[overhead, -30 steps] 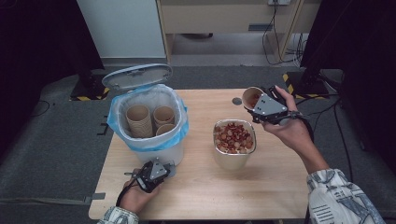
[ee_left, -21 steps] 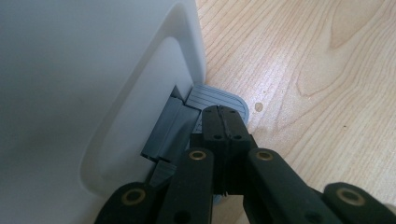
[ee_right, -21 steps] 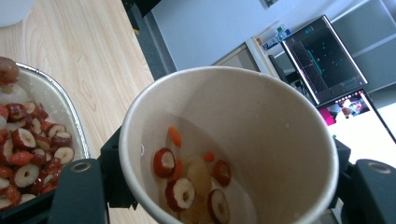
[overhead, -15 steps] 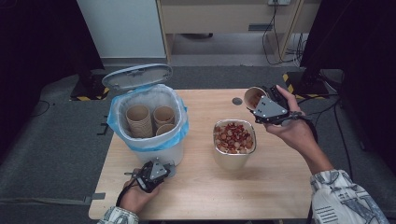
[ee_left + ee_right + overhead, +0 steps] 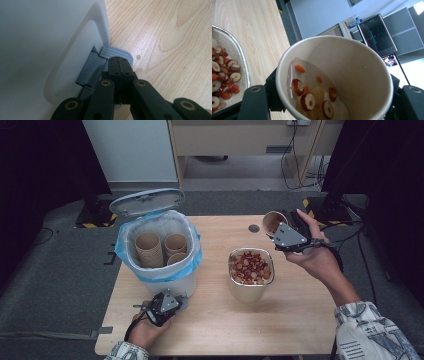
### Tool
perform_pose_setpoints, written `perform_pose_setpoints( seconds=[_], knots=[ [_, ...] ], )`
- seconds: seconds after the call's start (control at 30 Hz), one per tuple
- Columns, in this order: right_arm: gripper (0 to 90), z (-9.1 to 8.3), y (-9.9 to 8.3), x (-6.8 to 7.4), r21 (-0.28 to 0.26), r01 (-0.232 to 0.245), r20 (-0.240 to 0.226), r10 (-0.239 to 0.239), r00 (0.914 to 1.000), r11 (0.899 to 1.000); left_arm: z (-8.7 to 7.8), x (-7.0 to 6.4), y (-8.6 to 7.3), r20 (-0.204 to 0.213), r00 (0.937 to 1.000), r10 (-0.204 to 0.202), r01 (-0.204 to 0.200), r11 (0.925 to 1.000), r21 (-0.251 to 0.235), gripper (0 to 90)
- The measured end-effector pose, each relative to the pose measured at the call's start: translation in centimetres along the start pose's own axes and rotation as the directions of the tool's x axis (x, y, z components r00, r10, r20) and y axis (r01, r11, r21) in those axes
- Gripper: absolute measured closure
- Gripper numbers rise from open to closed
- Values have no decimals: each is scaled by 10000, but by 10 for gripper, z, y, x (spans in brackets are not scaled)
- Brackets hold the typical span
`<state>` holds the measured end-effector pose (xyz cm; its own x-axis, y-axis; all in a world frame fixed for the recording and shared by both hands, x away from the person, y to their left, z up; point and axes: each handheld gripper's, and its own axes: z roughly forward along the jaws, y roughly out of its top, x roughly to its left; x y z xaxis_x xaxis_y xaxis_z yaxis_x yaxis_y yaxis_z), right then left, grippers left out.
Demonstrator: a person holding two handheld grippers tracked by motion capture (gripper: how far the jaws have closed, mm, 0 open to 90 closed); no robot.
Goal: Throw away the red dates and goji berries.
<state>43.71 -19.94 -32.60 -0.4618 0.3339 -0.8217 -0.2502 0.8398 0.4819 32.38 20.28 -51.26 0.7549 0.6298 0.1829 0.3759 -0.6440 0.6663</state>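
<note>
A white pedal bin [image 5: 165, 280] with a blue bag liner stands at the table's left with its lid [image 5: 146, 201] raised, and several empty paper cups [image 5: 150, 249] stand inside. My left gripper [image 5: 179, 299] is shut low at the bin's front. In the left gripper view its tips [image 5: 120, 60] rest on the grey pedal [image 5: 117, 52]. My right gripper [image 5: 280, 227] is shut on a paper cup [image 5: 273, 222], held tilted above the table's far right. The cup [image 5: 352, 65] holds liquid, red date slices [image 5: 308, 101] and small orange berries.
A metal container [image 5: 251, 290] full of red date slices [image 5: 250, 266] sits mid-table, just left of and below the held cup. A small dark disc [image 5: 254, 228] lies on the wood near the far edge. Bare wood stretches along the front and right of the table [image 5: 280, 325].
</note>
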Motion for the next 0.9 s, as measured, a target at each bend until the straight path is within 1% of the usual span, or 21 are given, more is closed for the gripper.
perform_pose_setpoints(
  seconds=[0.13, 0.17, 0.4, 0.53, 0.67, 0.7, 0.77, 0.9],
  knots=[
    [294, -1, 1, -1, -25, 9, 8, -9, 10000, 10000, 0, 0, 0, -1, 10000, -2, 2, 10000, -2, 898],
    [294, -1, 3, -1, 19, 196, 50, -196, 9998, 9998, 0, 0, 0, -1, 10000, -2, 2, 10000, -5, 898],
    [295, -1, 8, 1, 215, 857, 106, -860, 9962, 9961, 0, 0, 0, 5, 10000, -8, 8, 10000, -8, 898],
    [295, -1, 10, 2, 221, 1013, 109, -1015, 9948, 9946, 0, 0, 0, 1, 10000, 1, -1, 10000, -3, 898],
    [294, -1, 11, 3, 225, 1072, 91, -1074, 9942, 9940, 0, 0, 0, 2, 10000, 0, 0, 10000, -2, 898],
    [295, -2, 12, 3, 221, 1205, 118, -1208, 9926, 9925, 0, 0, 0, 0, 10000, -1, 1, 10000, -3, 897],
    [295, -2, 12, 3, 248, 1296, 139, -1300, 9914, 9913, 0, 0, 0, -2, 10000, 1, -1, 10000, -2, 898],
    [295, -3, 14, 2, 276, 1389, 156, -1393, 9901, 9899, 0, 0, 0, -9, 10000, 9, -9, 10000, -1, 898]
  ],
)
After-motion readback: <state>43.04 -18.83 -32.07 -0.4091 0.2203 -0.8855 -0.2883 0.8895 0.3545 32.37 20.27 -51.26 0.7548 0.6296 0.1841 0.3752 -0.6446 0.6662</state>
